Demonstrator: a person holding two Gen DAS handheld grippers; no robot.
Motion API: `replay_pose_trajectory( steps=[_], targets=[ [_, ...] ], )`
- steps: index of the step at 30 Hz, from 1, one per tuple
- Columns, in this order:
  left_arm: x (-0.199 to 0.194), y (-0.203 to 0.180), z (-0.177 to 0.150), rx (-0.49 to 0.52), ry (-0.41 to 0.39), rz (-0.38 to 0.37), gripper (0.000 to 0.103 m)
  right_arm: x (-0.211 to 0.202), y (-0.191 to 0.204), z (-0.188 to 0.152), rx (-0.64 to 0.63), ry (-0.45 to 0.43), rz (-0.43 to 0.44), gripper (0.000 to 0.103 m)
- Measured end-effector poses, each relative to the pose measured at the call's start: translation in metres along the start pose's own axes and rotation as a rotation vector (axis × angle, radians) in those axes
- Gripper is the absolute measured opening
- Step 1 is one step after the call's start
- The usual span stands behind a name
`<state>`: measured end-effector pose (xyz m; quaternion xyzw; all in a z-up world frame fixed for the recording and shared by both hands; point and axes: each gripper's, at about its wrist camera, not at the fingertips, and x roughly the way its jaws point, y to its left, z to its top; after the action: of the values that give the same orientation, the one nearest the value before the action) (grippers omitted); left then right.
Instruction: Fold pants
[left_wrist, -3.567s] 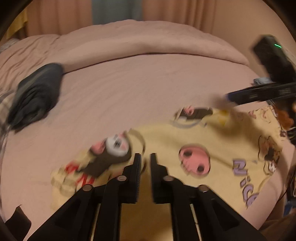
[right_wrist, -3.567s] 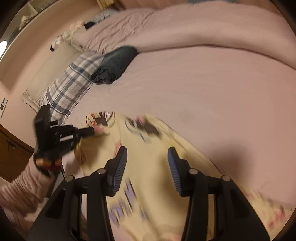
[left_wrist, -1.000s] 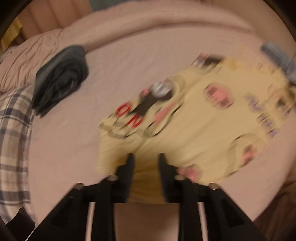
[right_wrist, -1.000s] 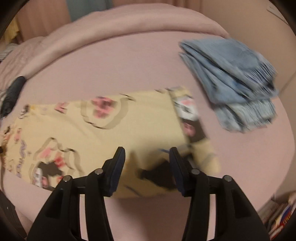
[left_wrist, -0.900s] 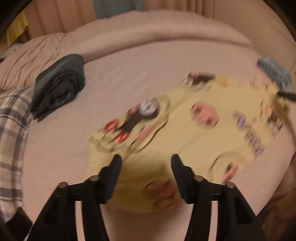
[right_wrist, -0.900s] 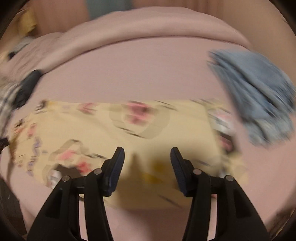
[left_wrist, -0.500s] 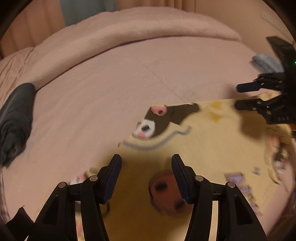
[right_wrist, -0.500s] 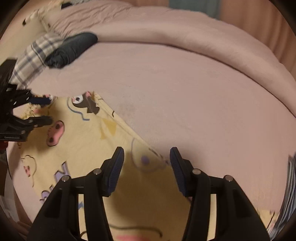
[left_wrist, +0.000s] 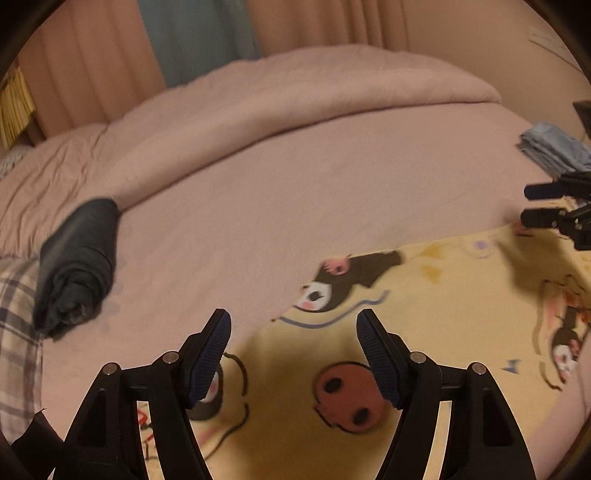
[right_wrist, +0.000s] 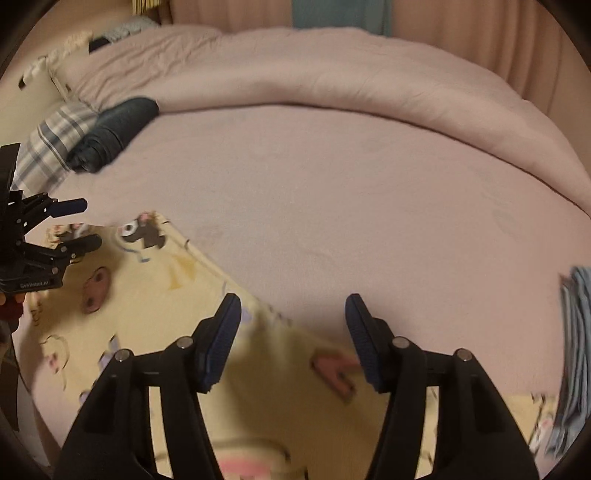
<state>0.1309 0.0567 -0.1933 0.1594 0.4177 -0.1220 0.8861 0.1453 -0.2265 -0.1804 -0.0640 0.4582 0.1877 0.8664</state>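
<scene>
Yellow cartoon-print pants (left_wrist: 436, 295) lie flat on the pink bed, reaching across the lower part of both views (right_wrist: 155, 295). My left gripper (left_wrist: 293, 325) hovers above the pants' far edge; its jaws are opening and nothing sits between them. My right gripper (right_wrist: 293, 308) hangs over the same far edge further along; its jaws are opening too, with only cloth and sheet below. Each gripper shows in the other's view: the right gripper (left_wrist: 543, 203) at the right edge, the left gripper (right_wrist: 70, 225) at the left edge.
A rolled dark garment (left_wrist: 77, 266) lies at the left beside a plaid pillow (left_wrist: 14, 332). Folded blue jeans (left_wrist: 554, 151) sit at the right end of the bed. A bunched pink duvet (left_wrist: 295, 107) runs along the far side, with curtains behind.
Both grippers have swung back over the pants' far edge and their jaws have spread wider. The pants lie spread flat, with neither gripper holding them.
</scene>
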Motion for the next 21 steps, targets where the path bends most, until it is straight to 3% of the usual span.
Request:
replay_pose_trajectory(
  steps=[4,9,12,14,17,21],
  targets=[
    [-0.022,-0.013,-0.006,0.016,-0.027,0.010,0.072,-0.028,-0.010,-0.031,0.036,-0.002,-0.024,0.058],
    [-0.019,-0.026,-0.015,0.022,0.016,0.009,0.072,-0.032,-0.036,-0.060,0.141,0.024,-0.072,0.059],
    [0.010,-0.034,-0.029,-0.012,0.127,-0.042,0.072,-0.019,-0.056,-0.081,0.201,0.093,-0.104,0.059],
    [0.038,-0.043,-0.041,-0.014,0.257,-0.039,0.072,0.002,-0.068,-0.096,0.224,0.169,-0.129,0.060],
    [0.033,-0.050,-0.036,-0.013,0.234,-0.019,0.072,-0.006,-0.070,-0.097,0.229,0.119,-0.108,0.062],
    [0.003,-0.072,-0.002,0.020,0.137,-0.082,0.072,-0.048,-0.084,-0.111,0.316,0.012,-0.059,0.062]
  ],
)
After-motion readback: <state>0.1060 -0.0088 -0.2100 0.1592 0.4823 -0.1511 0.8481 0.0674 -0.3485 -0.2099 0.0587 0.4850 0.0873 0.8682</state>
